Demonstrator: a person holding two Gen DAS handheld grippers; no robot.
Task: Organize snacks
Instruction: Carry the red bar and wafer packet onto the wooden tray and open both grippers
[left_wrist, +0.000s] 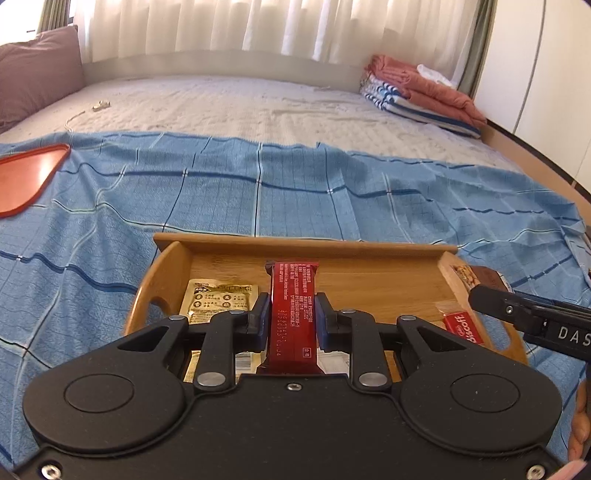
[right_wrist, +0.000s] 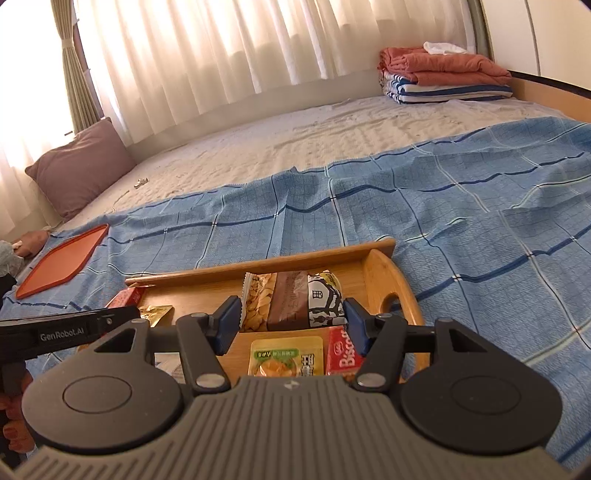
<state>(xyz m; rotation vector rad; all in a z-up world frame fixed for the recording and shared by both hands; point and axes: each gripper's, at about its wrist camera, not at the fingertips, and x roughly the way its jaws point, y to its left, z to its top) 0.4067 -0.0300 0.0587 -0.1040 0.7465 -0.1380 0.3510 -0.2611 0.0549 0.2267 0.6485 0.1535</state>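
Above the wooden tray, left tongs clamp a red bar; right tongs grip a nut bar.

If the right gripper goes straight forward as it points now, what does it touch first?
Probably nothing new: the right gripper seems already shut on a bundle of snack packets. Beyond that is the wooden tray's back wall; depth is unclear.

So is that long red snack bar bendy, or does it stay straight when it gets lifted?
Probably fairly stiff: the red bar juts straight out past the left gripper fingers without drooping. It seems light, since a pinch across its middle holds it level over the wooden tray. Its glossy wrapper might slip a little.
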